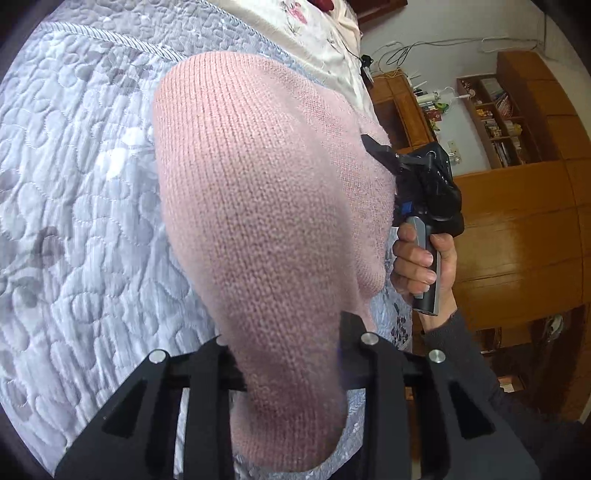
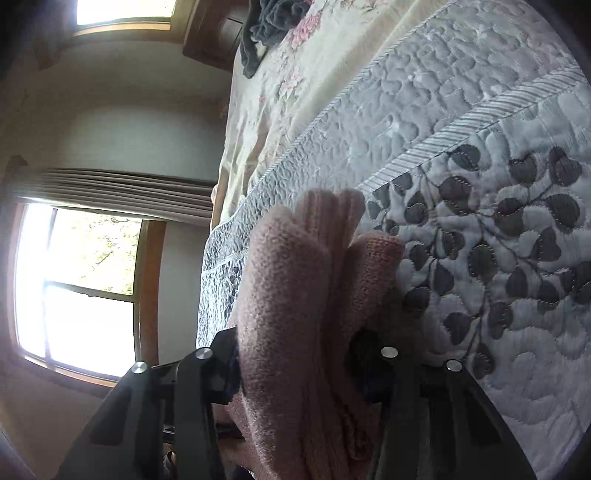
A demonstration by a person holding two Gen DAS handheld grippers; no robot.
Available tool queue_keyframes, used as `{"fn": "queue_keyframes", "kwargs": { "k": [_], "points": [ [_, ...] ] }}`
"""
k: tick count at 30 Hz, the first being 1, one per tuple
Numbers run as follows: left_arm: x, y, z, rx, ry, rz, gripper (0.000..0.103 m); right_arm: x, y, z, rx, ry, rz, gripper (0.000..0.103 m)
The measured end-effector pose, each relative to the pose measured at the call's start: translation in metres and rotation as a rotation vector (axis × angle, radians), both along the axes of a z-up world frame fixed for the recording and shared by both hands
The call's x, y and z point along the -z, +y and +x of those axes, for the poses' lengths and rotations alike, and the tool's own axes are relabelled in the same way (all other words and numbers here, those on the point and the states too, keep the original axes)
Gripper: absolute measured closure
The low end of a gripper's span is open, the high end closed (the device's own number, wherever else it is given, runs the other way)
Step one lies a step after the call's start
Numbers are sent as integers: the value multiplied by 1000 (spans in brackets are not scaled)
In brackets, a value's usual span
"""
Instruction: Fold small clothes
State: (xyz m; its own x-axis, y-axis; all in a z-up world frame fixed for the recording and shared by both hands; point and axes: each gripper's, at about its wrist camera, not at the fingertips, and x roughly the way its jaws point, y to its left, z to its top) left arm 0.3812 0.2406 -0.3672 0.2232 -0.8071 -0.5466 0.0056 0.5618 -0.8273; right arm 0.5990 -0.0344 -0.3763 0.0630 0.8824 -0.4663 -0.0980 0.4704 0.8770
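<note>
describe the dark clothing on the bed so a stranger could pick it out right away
Start at the bed, where the grey quilt gives way to a cream floral bedspread. At that spread's far end, near the wall, lies a crumpled dark garment. It is the only dark, loose heap; the pink knit is held in both jaws.

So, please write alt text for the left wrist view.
A pink knitted garment is held between the left tool and the right tool, above a grey quilted bedspread. A hand grips the right tool's handle.
</note>
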Motion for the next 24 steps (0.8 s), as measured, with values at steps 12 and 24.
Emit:
{"fn": "queue_keyframes", "kwargs": {
  "k": [12,24],
  "points": [
    [-15,110,-111,-153,40,30,76,6,137,-74,-171,65,73,57],
    [56,133,-156,-197,160,-33,58,65,152,-106,-222,143,-48,42]
  ]
}}
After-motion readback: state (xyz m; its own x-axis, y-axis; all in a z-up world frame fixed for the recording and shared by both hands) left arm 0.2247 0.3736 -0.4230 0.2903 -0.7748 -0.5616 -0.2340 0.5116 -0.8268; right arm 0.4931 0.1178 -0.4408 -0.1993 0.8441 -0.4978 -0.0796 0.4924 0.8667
